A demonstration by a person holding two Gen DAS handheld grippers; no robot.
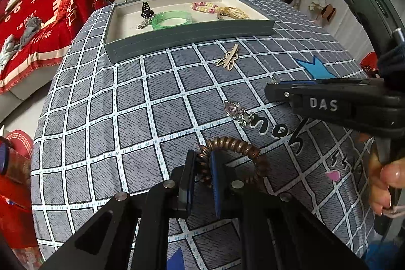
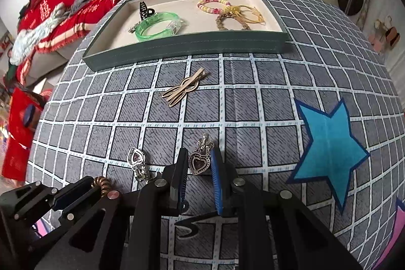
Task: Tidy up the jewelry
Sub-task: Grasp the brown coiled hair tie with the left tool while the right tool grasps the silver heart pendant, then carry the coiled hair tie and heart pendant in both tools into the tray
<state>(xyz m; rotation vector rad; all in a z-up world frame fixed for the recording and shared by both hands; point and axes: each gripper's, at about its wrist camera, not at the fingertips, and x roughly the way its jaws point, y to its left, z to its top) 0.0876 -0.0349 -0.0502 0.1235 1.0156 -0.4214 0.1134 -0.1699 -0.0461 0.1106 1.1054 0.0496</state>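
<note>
Left wrist view shows the left gripper (image 1: 203,168) clamped on the coiled hair tie (image 1: 235,158) and the right gripper (image 2: 198,166) pinching a heart earring (image 2: 200,162), both evidently bound for the tray (image 1: 187,38)

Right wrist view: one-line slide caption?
Right gripper shut on a heart earring; its twin lies beside it.

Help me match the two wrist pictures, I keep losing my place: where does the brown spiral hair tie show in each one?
Left wrist view: the brown spiral hair tie is bottom centre, pinched between the left gripper fingers.
Right wrist view: only a bit of its coil shows, bottom left, at the left gripper's tips.
Shared landmark: the tan hair clip before the grey tray.
</note>
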